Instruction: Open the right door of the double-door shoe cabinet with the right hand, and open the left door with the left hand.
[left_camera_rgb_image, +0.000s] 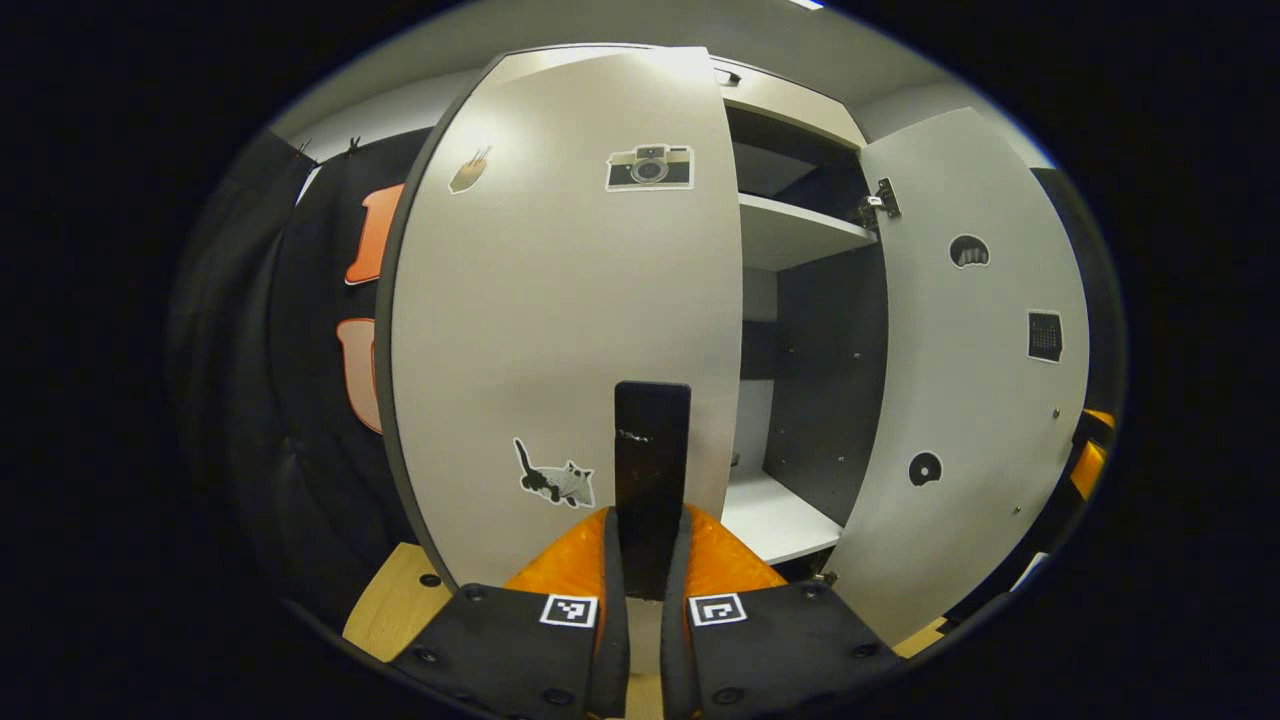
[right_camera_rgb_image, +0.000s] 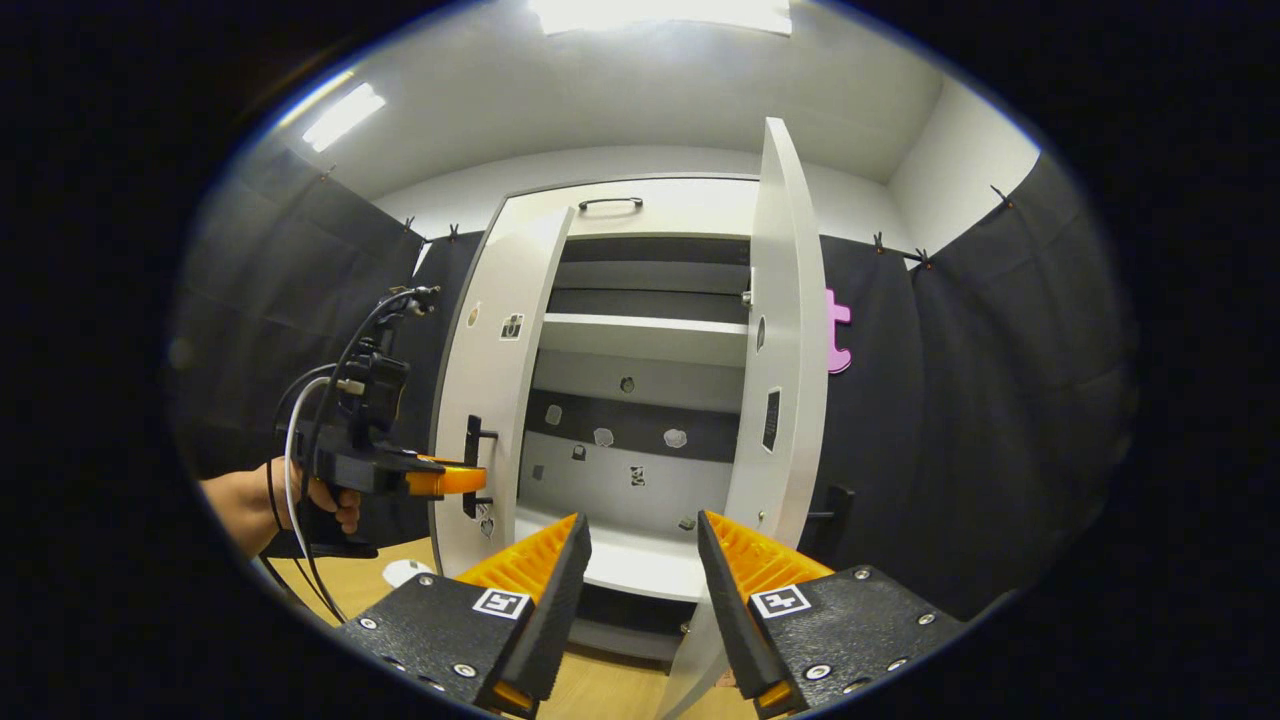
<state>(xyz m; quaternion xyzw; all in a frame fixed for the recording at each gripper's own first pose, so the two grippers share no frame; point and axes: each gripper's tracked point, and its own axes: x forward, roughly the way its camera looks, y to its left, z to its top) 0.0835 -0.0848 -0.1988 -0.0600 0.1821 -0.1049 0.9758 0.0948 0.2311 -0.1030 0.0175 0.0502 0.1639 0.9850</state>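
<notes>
The white shoe cabinet stands with both doors swung out. In the left gripper view its left door, with camera and cat stickers, is close in front of me. That door's upright black handle sits between my fingers, and my left gripper is shut on it. The right door stands wide open. In the right gripper view a hand holds the left gripper at the left door's handle. My right gripper is open and holds nothing, just left of the edge-on right door.
Inside are white shelves and a dark back panel with small stickers. A black handle sits on the cabinet's top panel. Black cloth walls flank the cabinet. The light wooden floor lies below, with a small white object on it.
</notes>
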